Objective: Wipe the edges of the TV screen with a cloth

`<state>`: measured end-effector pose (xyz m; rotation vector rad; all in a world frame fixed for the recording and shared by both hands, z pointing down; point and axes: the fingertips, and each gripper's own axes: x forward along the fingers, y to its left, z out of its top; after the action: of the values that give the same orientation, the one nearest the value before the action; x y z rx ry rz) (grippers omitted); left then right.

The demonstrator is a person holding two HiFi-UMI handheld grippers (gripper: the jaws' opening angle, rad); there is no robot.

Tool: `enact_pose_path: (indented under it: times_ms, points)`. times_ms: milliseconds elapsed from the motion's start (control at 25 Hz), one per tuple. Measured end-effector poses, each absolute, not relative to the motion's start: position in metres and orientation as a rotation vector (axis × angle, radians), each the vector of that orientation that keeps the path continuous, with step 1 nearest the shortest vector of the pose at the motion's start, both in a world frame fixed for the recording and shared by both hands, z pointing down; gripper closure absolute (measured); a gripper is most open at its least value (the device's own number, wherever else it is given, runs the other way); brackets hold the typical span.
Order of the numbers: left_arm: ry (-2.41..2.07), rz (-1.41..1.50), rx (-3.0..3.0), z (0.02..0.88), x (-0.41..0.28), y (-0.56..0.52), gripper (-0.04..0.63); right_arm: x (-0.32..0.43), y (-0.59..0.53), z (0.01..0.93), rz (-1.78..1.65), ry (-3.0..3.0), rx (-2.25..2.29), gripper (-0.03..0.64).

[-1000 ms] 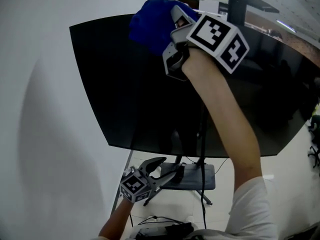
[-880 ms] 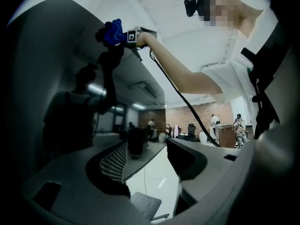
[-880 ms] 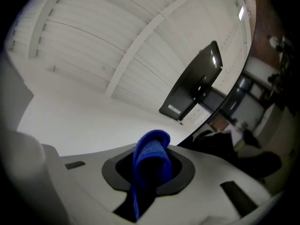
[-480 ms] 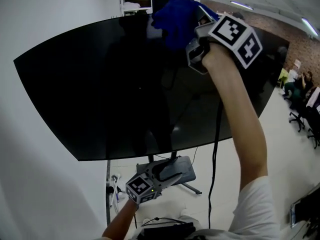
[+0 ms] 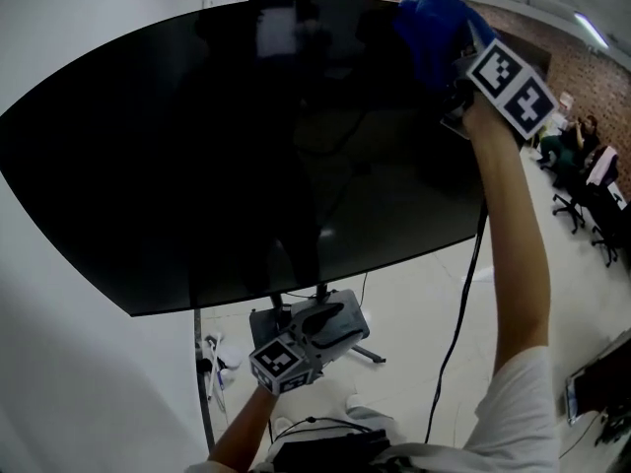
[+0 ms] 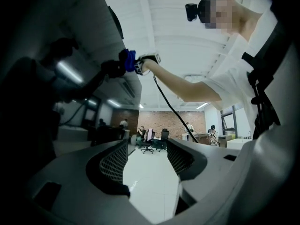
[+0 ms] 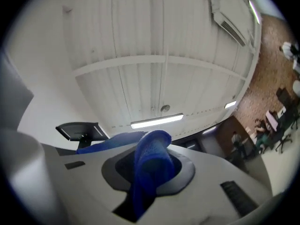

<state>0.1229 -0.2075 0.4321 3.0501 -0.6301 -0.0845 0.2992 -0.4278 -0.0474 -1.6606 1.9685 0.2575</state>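
Observation:
The big black TV screen [image 5: 237,156] fills the head view on a wheeled stand. My right gripper [image 5: 455,55] is raised to its top edge near the right corner, shut on a blue cloth [image 5: 430,30] that lies against that edge. In the right gripper view the cloth [image 7: 151,168] is pinched between the jaws, pointing at the ceiling. My left gripper [image 5: 330,325] hangs low below the screen, open and holding nothing. In the left gripper view its jaws [image 6: 146,159] stand apart, and the raised arm with the cloth [image 6: 128,61] shows far off.
The stand's base [image 5: 286,318] and a dangling black cable [image 5: 463,304] are below the screen. A white wall [image 5: 69,382] lies to the left. Office chairs [image 5: 592,205] and seated people are at the far right, and several more people [image 6: 145,134] sit across the room.
My right gripper has slid the blue cloth along the top edge toward the right corner. The head view has swung, showing more of the screen. The left gripper stayed low.

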Motion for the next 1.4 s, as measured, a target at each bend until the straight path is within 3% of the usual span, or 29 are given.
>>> enact_pose_path:
  times_ms: [120, 320, 560, 760, 1040, 1400]
  points:
    - [-0.642, -0.075, 3.055, 0.434, 0.130, -0.201, 0.354, 0.329, -0.418, -0.018, 0.332, 1.943, -1.725, 0.538]
    - [-0.802, -0.180, 2.952, 0.430, 0.114, -0.206, 0.354, 0.353, -0.385, 0.110, 0.415, 1.892, -1.856, 0.541]
    - [-1.381, -0.222, 2.869, 0.422, 0.046, -0.228, 0.368, 0.281, -0.355, 0.298, 0.591, 2.199, -1.888, 0.541]
    - [-1.698, -0.132, 2.772, 0.454, -0.018, -0.242, 0.368, 0.200, -0.342, 0.427, 0.388, 2.515, -1.710, 0.541]
    - [-1.898, -0.159, 2.541, 0.464, -0.052, -0.241, 0.368, 0.111, -0.315, 0.469, 0.165, 2.703, -1.440, 0.546]
    - [-1.975, -0.139, 2.531, 0.461, -0.052, -0.234, 0.368, 0.095, -0.306, 0.475, 0.132, 2.742, -1.384, 0.548]
